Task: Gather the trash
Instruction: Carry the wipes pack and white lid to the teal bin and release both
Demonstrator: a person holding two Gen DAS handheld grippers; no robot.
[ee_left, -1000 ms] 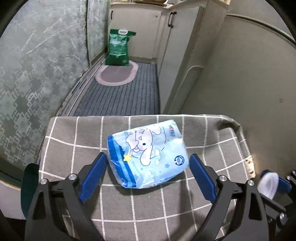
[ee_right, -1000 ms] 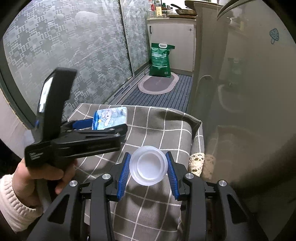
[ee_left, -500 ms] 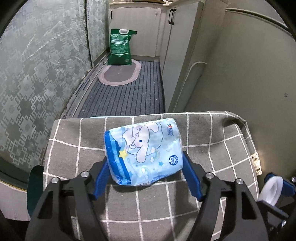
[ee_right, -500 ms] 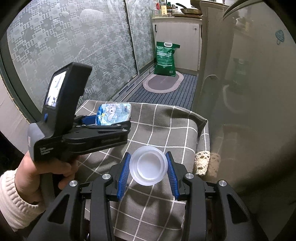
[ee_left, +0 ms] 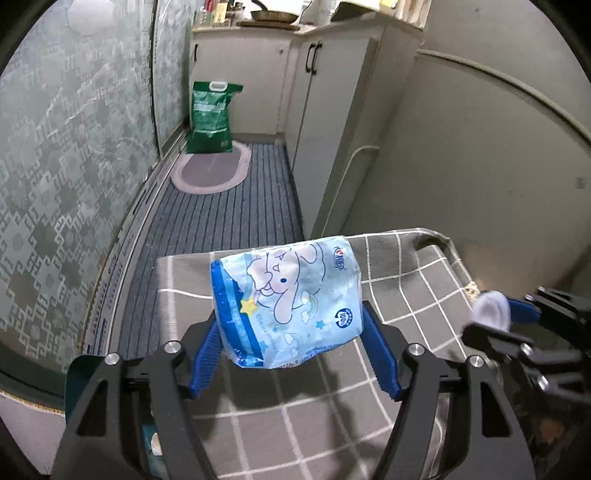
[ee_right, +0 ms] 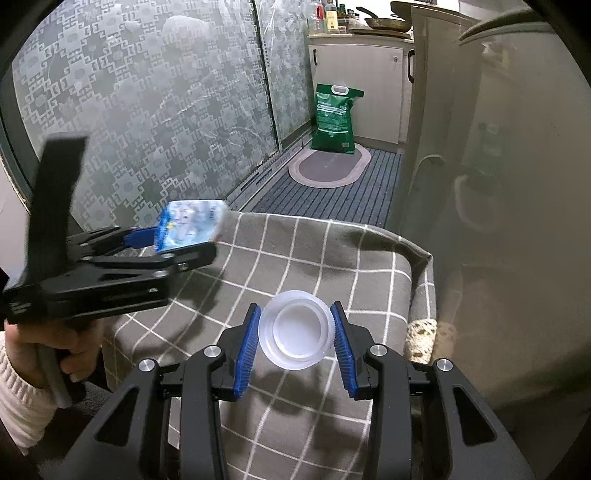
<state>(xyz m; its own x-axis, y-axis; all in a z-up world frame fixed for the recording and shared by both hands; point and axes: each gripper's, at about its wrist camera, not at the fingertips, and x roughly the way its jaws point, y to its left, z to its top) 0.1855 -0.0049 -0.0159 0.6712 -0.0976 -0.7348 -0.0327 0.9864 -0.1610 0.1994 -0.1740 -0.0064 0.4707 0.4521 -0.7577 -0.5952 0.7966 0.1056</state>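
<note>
Each camera sits just behind its own fingers, looking forward and slightly down over the checked cloth (ee_left: 402, 291) toward the green bag (ee_right: 334, 118) far ahead. The right view shows the left gripper (ee_right: 177, 240) close on its left; the left view shows the right gripper (ee_left: 491, 314) at its right edge.

Patterned frosted glass panels (ee_right: 147, 110) flank a striped grey floor mat (ee_left: 229, 214) beside cream cabinets (ee_left: 325, 92).

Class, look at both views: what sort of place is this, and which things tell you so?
Probably a narrow home kitchen: cabinets along one side, a frying pan and bottles on the counter, and a floor mat beside frosted sliding doors.
</note>
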